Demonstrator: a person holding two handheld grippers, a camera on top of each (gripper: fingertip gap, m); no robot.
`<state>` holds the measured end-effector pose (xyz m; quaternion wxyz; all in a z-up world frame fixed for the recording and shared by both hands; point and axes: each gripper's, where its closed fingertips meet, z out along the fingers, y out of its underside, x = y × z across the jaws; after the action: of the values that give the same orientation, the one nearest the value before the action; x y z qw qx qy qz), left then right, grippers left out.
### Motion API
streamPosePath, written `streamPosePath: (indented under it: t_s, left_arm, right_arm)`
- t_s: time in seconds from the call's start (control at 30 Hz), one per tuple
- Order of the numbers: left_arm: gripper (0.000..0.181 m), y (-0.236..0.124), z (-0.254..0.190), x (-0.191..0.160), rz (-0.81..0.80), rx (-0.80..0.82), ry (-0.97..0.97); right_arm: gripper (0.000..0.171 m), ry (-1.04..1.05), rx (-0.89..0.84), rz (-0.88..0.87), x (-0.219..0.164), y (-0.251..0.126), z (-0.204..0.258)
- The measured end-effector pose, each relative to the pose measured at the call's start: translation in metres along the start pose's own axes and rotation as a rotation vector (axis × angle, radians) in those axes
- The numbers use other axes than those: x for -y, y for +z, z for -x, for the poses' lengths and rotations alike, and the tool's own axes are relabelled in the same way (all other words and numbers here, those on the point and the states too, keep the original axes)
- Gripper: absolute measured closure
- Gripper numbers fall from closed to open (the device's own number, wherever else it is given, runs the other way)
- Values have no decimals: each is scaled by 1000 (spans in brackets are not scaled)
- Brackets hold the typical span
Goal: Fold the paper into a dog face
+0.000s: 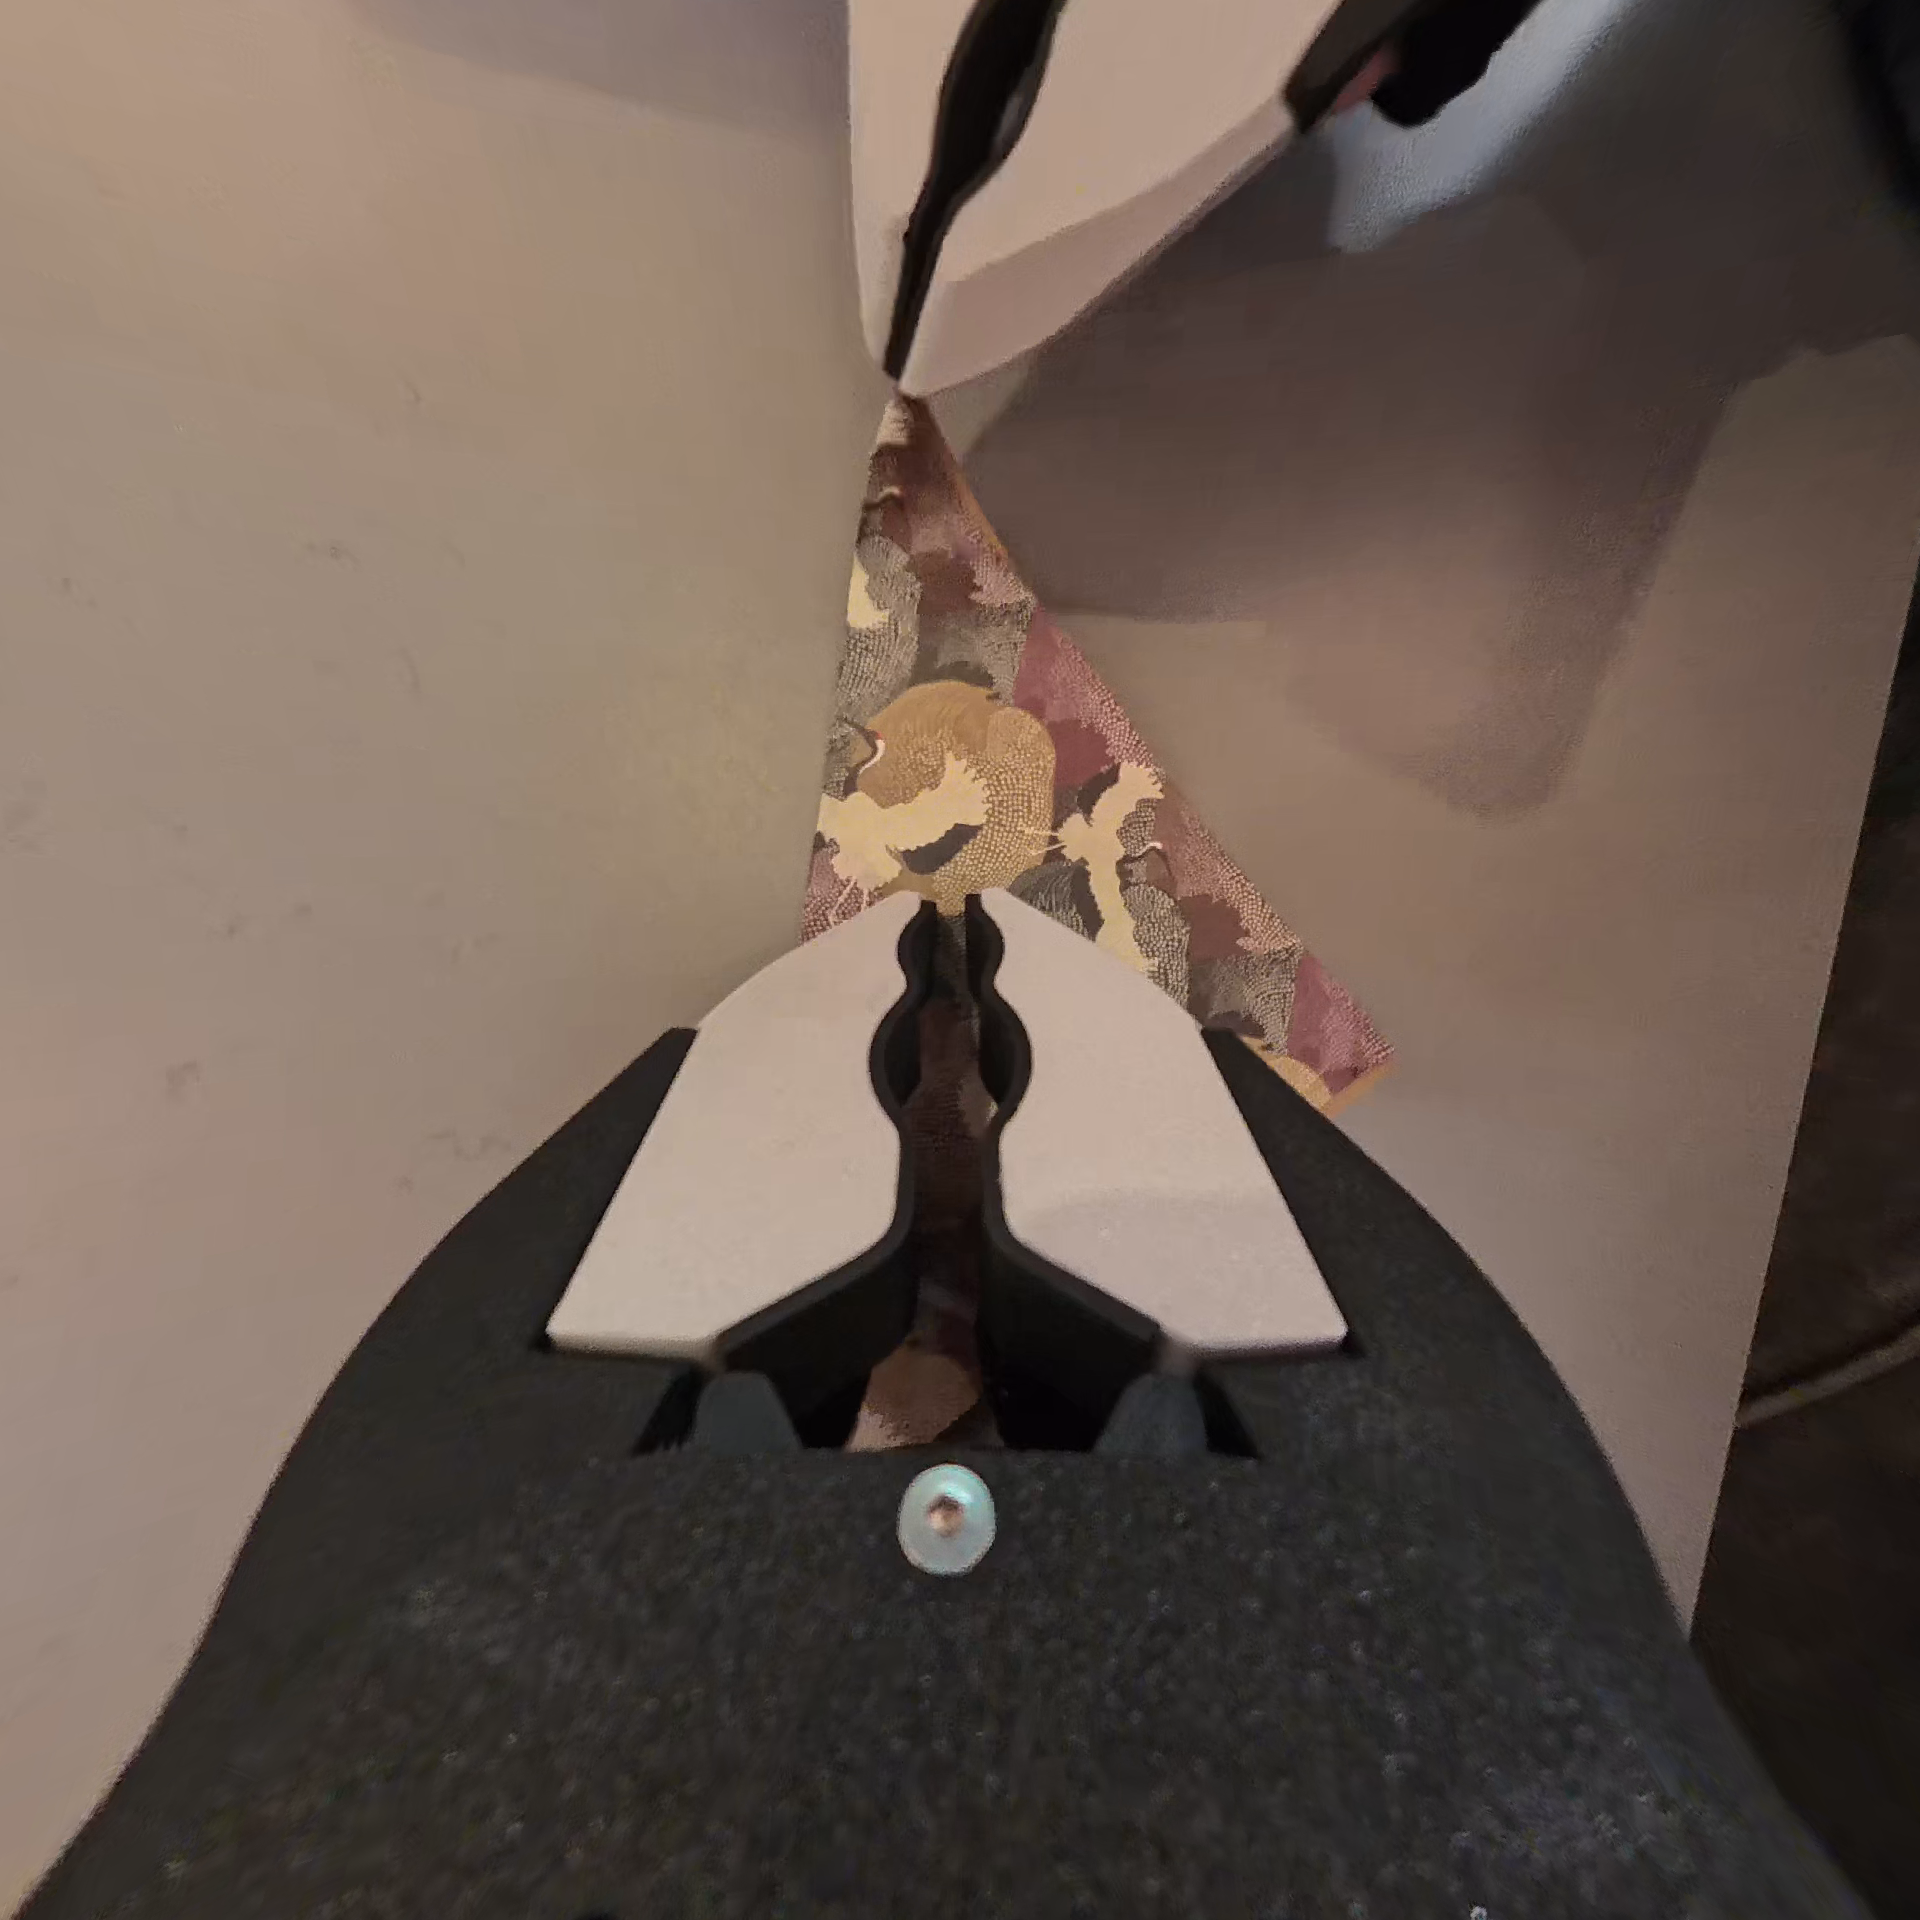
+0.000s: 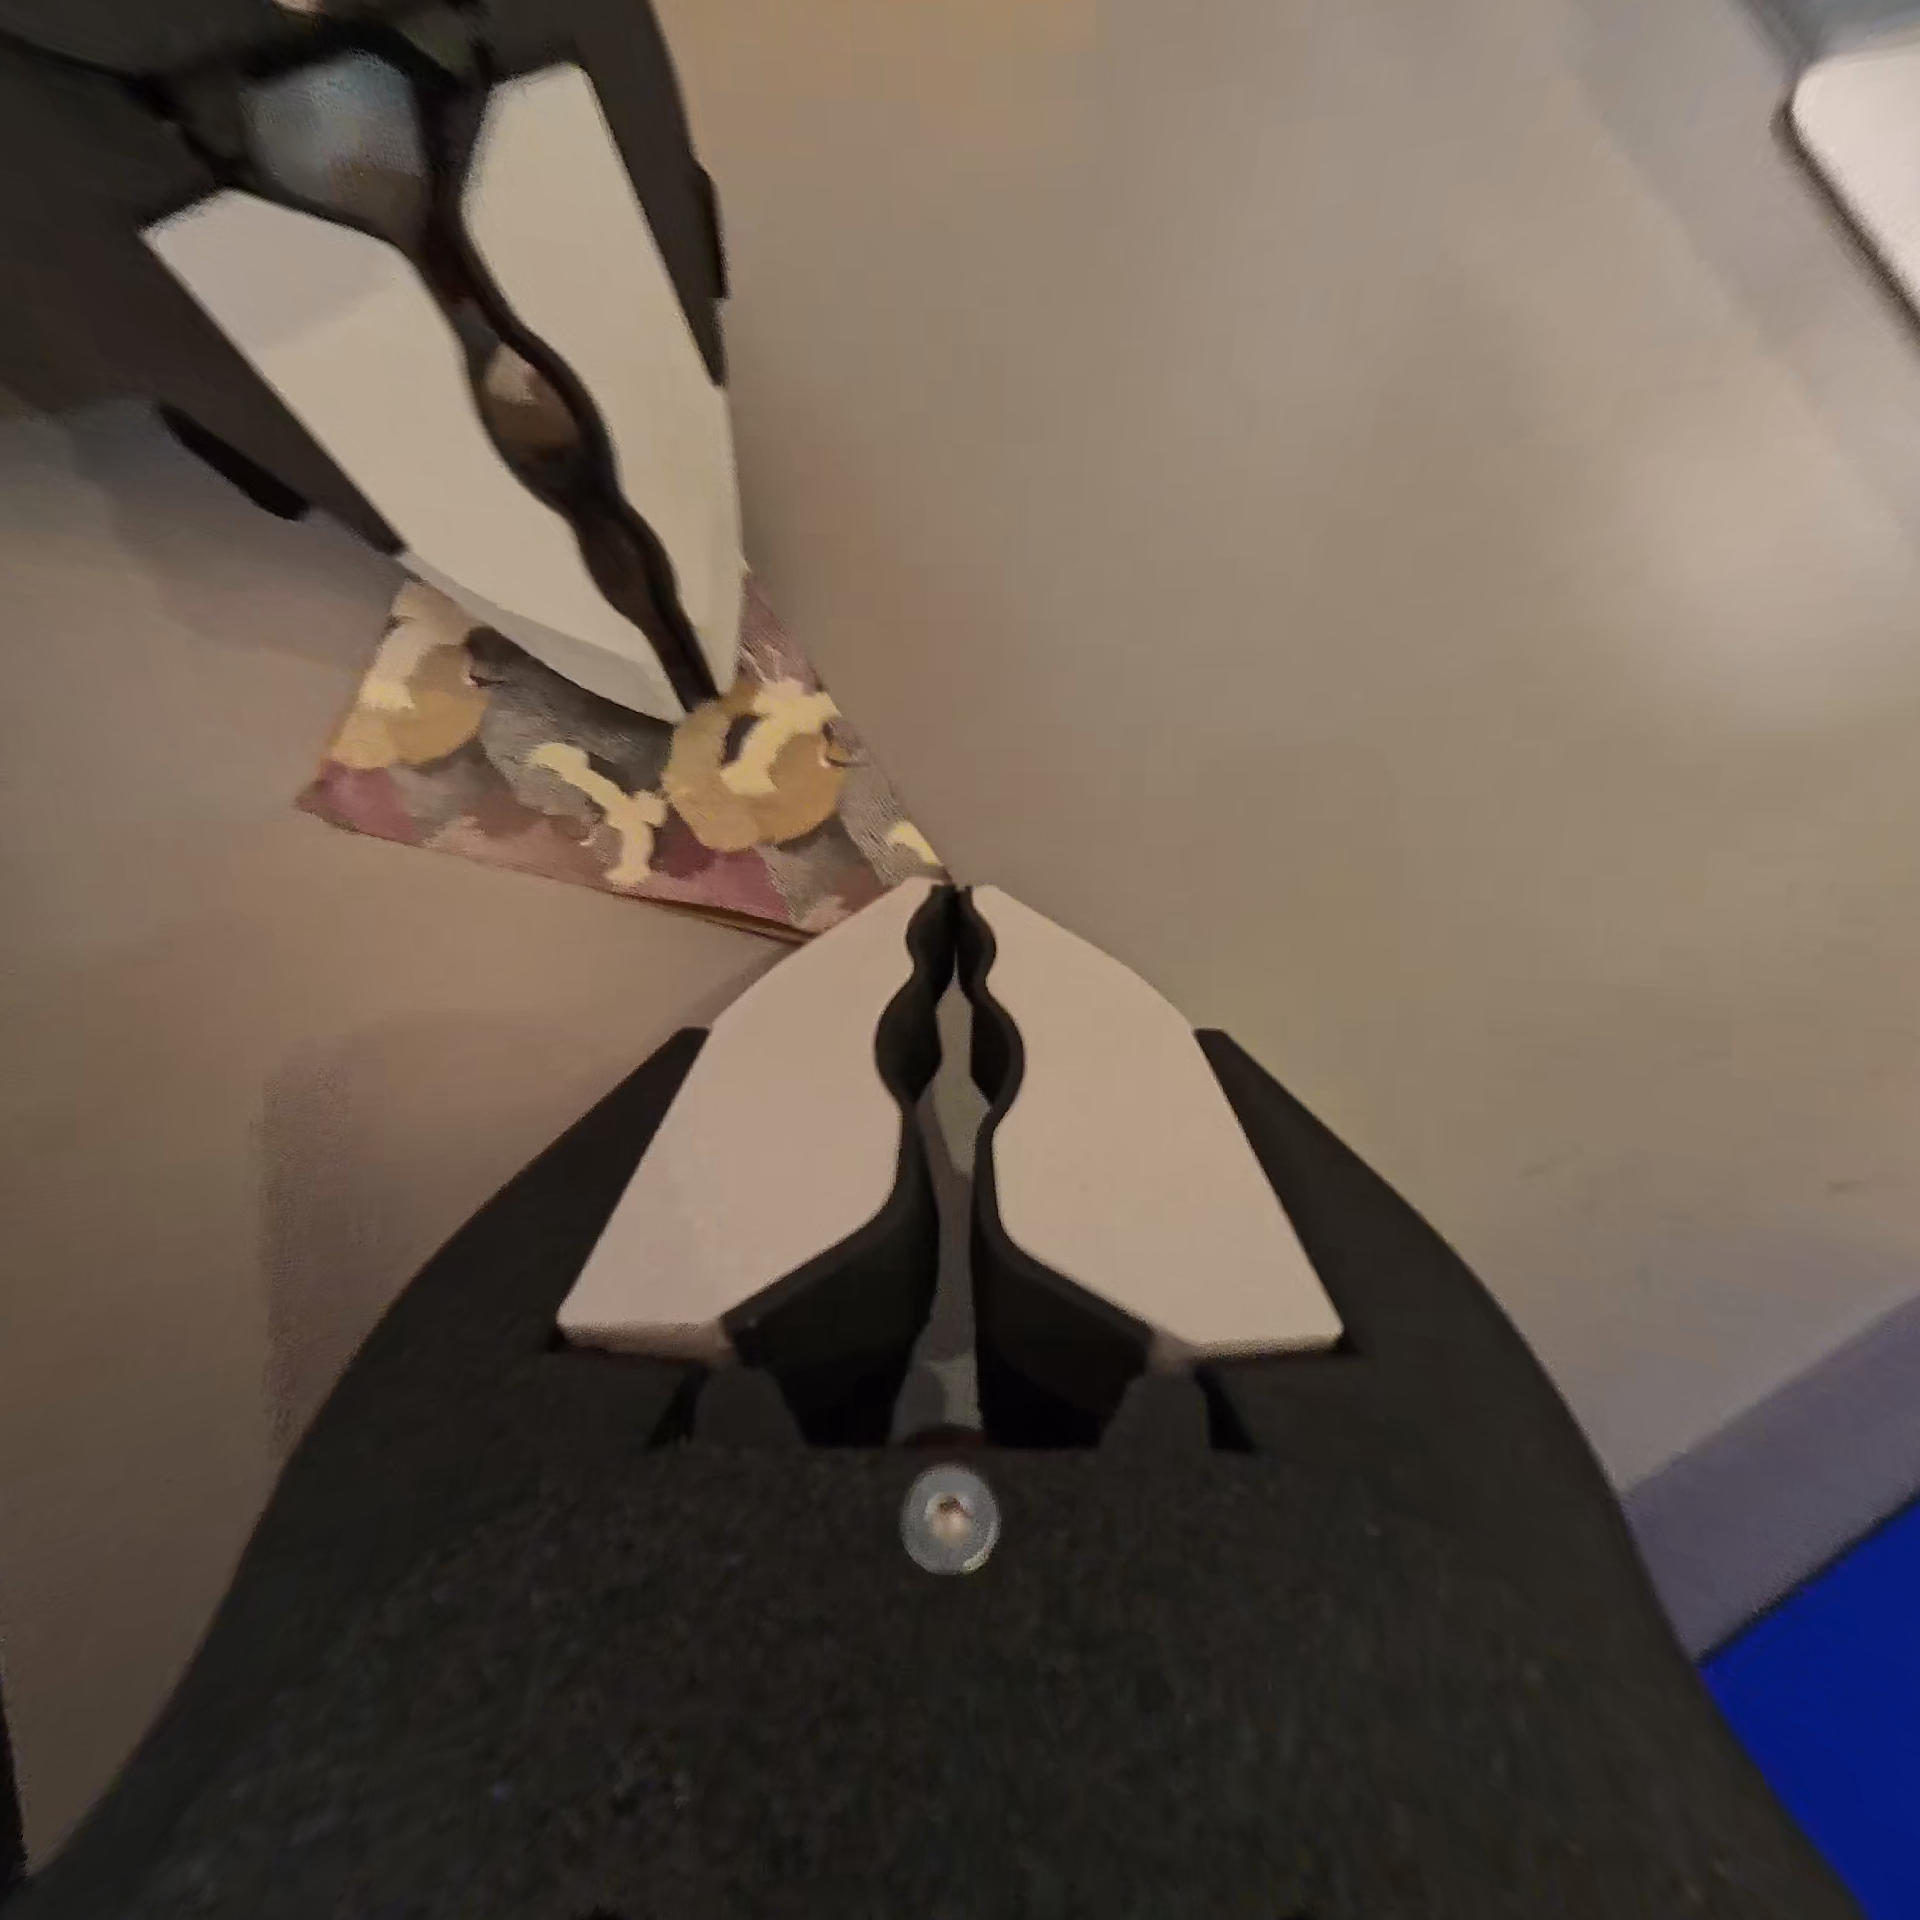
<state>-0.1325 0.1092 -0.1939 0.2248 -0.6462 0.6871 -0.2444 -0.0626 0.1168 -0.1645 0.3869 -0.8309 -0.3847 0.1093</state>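
The patterned paper [image 1: 966, 748], with gold, grey and mauve bird motifs, lies as a triangle on the beige table [image 1: 364, 727]. My left gripper [image 1: 954, 906] stands over its middle with the jaws nearly together. The paper shows in the narrow slit between the pads, which pinch it. In the right wrist view this gripper [image 2: 698, 688] comes in from the upper left, with its tips on the paper [image 2: 582, 790]. My right gripper [image 2: 951, 888] is shut on the paper's pointed corner. It also shows in the left wrist view [image 1: 900, 387] at the triangle's far tip.
A pale rounded device corner [image 2: 1870, 208] lies at the table's far right. A blue surface [image 2: 1829, 1662] shows past the table edge at lower right. In the left wrist view a dark area [image 1: 1849, 1195] lies beyond the table's right edge. The grippers' ends are close to 8 cm from one another.
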Motion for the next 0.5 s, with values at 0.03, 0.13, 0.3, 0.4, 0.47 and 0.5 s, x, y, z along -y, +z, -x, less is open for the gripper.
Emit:
streamPosePath:
  t_s: [0.03,0.13,0.3,0.4,0.47,0.5]
  left_arm:
    - [175,1,0,1,-3,1,-4]
    - [175,2,0,3,-7,2,-13]
    - [175,3,0,3,-4,12,-11]
    - [175,3,0,3,9,30,7]
    - [175,3,0,3,26,38,16]
    - [173,3,-1,3,36,36,22]
  right_arm:
    - [171,-37,-9,-12,4,-2,3]
    - [171,-159,-4,-37,12,-2,20]
    - [171,-232,48,4,6,6,46]
    - [171,-231,32,-2,6,5,49]
    - [171,-196,17,2,4,2,42]
    - [171,-172,10,-7,4,0,38]
